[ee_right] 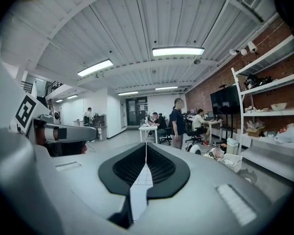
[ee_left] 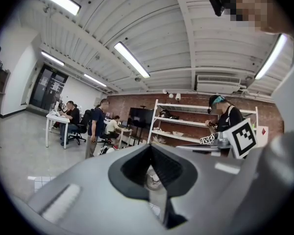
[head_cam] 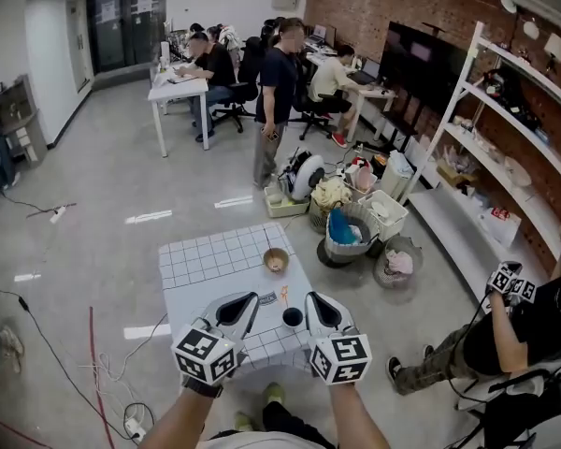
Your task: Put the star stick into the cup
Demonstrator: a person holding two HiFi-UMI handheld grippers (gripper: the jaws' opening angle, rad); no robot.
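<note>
A small table with a white grid top (head_cam: 206,255) stands in front of me in the head view. On it a black cup (head_cam: 293,318) sits near the front edge, between my two grippers. The star stick (head_cam: 283,296), small and orange, lies flat just beyond the cup. My left gripper (head_cam: 250,299) hovers left of the cup and my right gripper (head_cam: 312,299) right of it. Both are shut with nothing in them. In the gripper views, the left gripper's (ee_left: 149,147) and the right gripper's (ee_right: 146,145) tips meet, both pointing level across the room.
A brown bowl (head_cam: 276,260) sits further back on the table. Bins and baskets (head_cam: 355,230) crowd the floor at the table's right. A standing person (head_cam: 279,92) is beyond. Another person holding grippers (head_cam: 511,283) is at the far right by the shelving (head_cam: 486,148). Cables (head_cam: 93,363) lie on the floor at left.
</note>
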